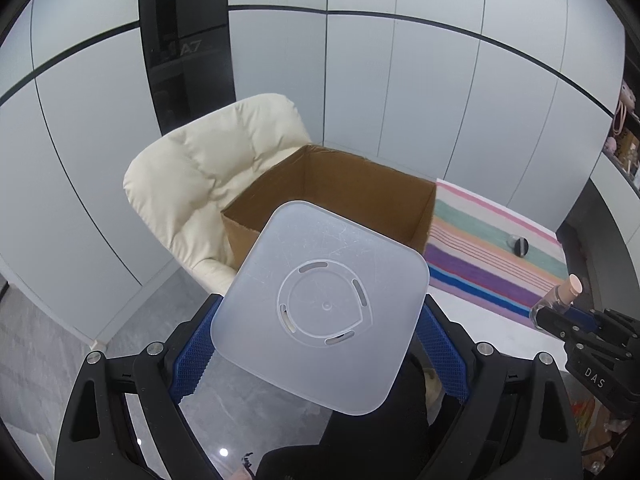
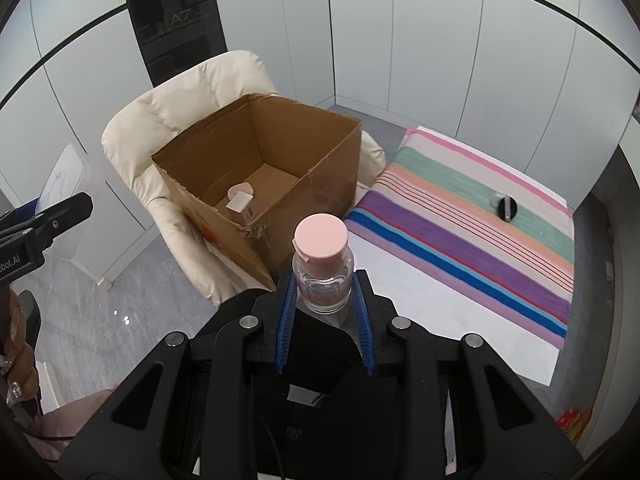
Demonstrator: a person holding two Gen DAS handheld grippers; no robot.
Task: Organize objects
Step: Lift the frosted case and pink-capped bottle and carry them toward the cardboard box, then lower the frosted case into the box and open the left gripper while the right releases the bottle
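My left gripper (image 1: 320, 344) is shut on a frosted square plastic container (image 1: 320, 304), held in the air in front of the open cardboard box (image 1: 344, 188). My right gripper (image 2: 324, 280) is shut on a clear bottle with a pink cap (image 2: 322, 260), held near the box's near corner. The box (image 2: 256, 168) sits on a cream chair (image 2: 160, 120) and holds a small pale item (image 2: 240, 196) on its floor. The right gripper with the bottle (image 1: 560, 296) also shows at the right of the left wrist view. The left gripper's finger (image 2: 52, 216) shows at the left of the right wrist view.
A striped cloth (image 2: 472, 216) covers the white table (image 2: 420, 300) to the right of the box. A small black round object (image 2: 506, 208) lies on the cloth. White wall panels and a dark glass strip (image 1: 184, 48) stand behind. Shelves with items (image 1: 624, 136) are at far right.
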